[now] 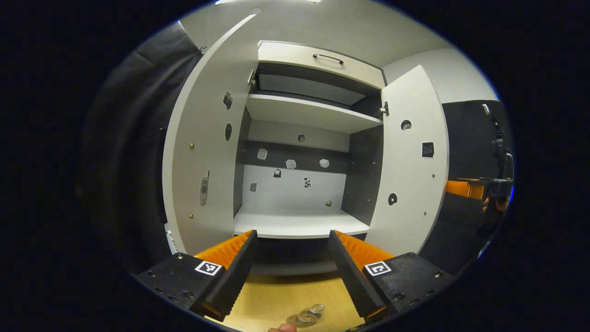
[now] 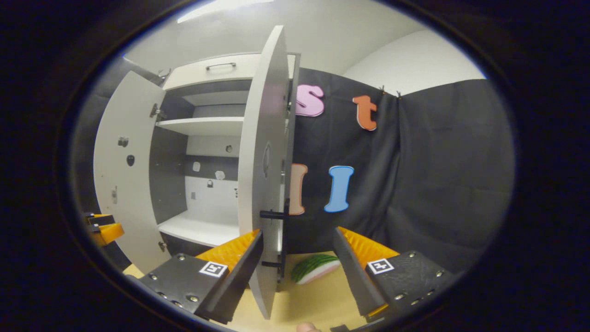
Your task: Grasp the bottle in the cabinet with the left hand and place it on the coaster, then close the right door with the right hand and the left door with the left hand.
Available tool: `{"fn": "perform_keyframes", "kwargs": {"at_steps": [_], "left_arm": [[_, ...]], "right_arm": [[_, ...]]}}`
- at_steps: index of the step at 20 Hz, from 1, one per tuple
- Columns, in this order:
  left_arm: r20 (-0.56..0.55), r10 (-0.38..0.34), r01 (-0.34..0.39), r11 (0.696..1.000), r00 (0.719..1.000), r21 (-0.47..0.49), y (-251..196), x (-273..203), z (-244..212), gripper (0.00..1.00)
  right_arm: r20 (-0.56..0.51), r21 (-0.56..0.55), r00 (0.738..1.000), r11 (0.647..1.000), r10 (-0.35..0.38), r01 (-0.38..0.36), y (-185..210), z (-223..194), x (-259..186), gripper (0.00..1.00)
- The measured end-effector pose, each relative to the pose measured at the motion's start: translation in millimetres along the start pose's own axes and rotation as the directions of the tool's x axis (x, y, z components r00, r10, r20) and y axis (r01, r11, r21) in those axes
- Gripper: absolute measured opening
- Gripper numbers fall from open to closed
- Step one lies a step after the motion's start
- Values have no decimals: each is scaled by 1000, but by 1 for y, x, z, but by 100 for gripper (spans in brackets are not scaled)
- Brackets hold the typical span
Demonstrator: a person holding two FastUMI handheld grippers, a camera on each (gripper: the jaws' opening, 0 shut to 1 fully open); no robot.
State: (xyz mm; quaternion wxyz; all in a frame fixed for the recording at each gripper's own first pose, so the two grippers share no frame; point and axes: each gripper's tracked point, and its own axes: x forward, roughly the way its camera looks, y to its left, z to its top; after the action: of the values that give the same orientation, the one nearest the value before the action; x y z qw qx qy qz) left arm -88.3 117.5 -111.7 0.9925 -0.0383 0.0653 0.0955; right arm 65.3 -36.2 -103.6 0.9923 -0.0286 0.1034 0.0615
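One clear bottle [image 1: 312, 313] stands on one coaster [image 1: 298, 320] on the wooden tabletop [image 1: 272, 295], just below the left gripper [image 1: 292, 267]. One cabinet [image 1: 299, 152], two doors: left door [image 1: 203, 152] and right door [image 1: 410, 161] both open. Left gripper level, facing the cabinet, spread wide, holding nothing. Right gripper [image 2: 298, 267] wide apart, empty, its fingers either side of the right door's edge.

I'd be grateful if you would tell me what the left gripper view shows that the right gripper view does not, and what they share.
Left gripper view alone: a clear bottle on a coaster on the wooden table, below the open left hand-held gripper.

Right gripper view alone: the right door's black handle and a watermelon-slice toy, ahead of the open right hand-held gripper.

Both: the cabinet, doors open, shelves bare.
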Motion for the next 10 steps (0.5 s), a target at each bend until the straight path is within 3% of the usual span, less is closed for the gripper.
{"fn": "perform_keyframes", "kwargs": {"at_steps": [4, 10], "left_arm": [[1, 41, -41, 999, 999, 5, 15, -6, -2, 97], [2, 152, -152, 988, 988, -5, 56, -32, -5, 97]], "right_arm": [[3, 15, 992, 992, 129, -129, 49, 3, 16, 95], [39, 55, 968, 967, 248, -249, 103, 16, 41, 95]]}}
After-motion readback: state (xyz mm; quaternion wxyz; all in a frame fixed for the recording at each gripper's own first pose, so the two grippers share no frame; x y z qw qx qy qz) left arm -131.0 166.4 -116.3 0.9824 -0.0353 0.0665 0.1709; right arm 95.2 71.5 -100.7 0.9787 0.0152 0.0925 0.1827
